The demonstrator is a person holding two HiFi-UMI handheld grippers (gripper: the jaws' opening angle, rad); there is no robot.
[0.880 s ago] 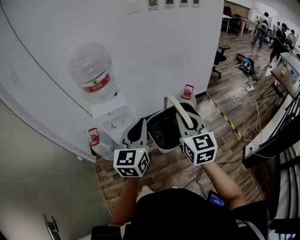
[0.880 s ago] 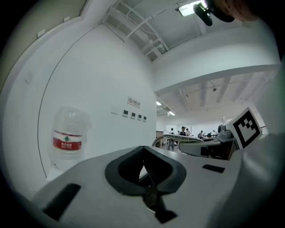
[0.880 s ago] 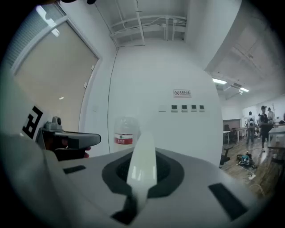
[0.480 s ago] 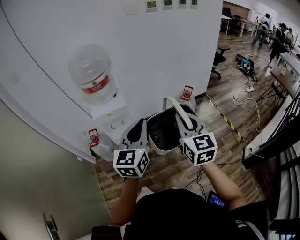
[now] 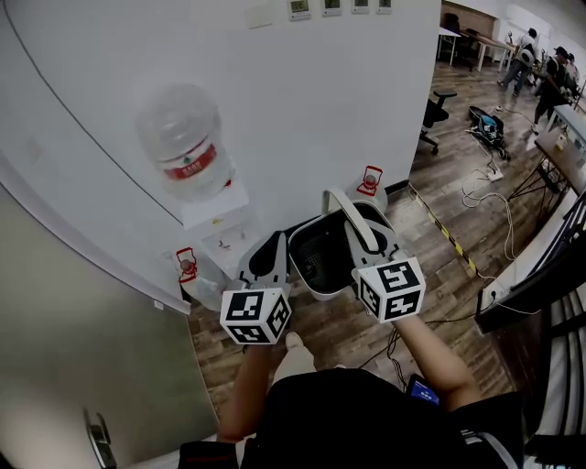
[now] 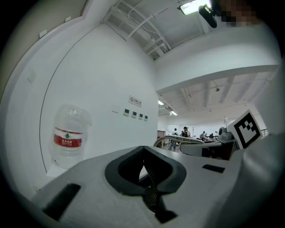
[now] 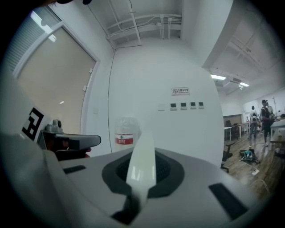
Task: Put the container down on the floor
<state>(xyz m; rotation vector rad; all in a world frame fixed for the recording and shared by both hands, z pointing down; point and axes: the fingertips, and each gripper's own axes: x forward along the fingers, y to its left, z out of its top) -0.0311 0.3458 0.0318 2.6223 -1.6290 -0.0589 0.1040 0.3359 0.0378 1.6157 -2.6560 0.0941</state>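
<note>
The right gripper (image 7: pixel 139 178) is clamped on the bin's (image 5: pixel 320 266) white handle (image 7: pixel 142 151). The left gripper (image 6: pixel 147 180), at the bin's 9 o'clock, is closed on nothing.

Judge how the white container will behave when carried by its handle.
The container looks like thin plastic, so probably light for its size. Held by its handle in the right hand-held gripper, it may swing or tilt. The handle is a slim strip, likely flexible.

White wall (image 5: pixel 311 101) carries small panels (image 5: pixel 330 6). Water dispenser (image 5: pixel 215 215) with bottle (image 5: pixel 183 142) stands against it. Wood floor (image 5: pixel 439 211); office chair (image 5: pixel 433 114) and cables (image 5: pixel 481 188) beyond. Ceiling light (image 6: pixel 193 6) on.
</note>
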